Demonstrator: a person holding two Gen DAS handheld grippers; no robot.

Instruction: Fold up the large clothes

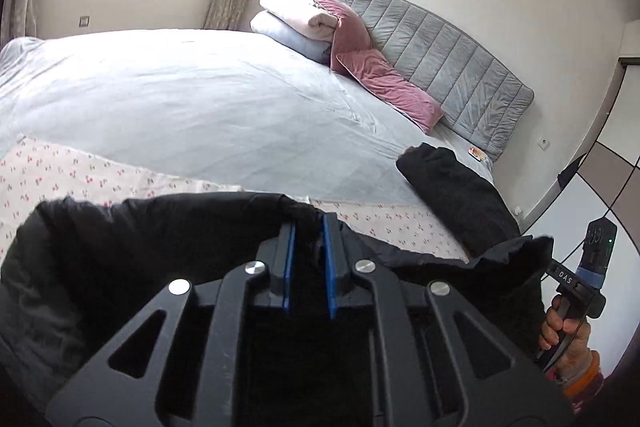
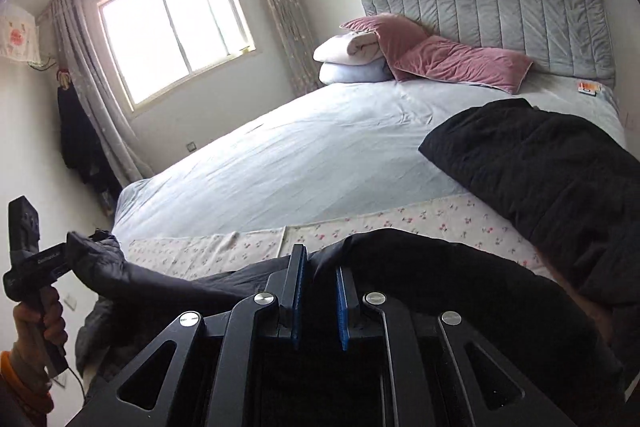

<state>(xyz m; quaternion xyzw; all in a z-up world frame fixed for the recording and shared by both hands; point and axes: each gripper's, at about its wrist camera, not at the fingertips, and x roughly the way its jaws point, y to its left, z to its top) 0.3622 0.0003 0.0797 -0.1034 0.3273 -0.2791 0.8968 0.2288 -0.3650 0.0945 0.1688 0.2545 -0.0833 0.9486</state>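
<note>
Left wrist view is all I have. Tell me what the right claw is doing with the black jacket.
Observer: The right claw has the black jacket by its edge, with the fabric pinched between the blue pads.
Operator: Report the span between the claws.
Observer: From the left claw the jacket sags, and part of it hangs below the edge of the bed.
Operator: Say what's left of the window.
Observer: Dark clothes hang there beside the curtain.
</note>
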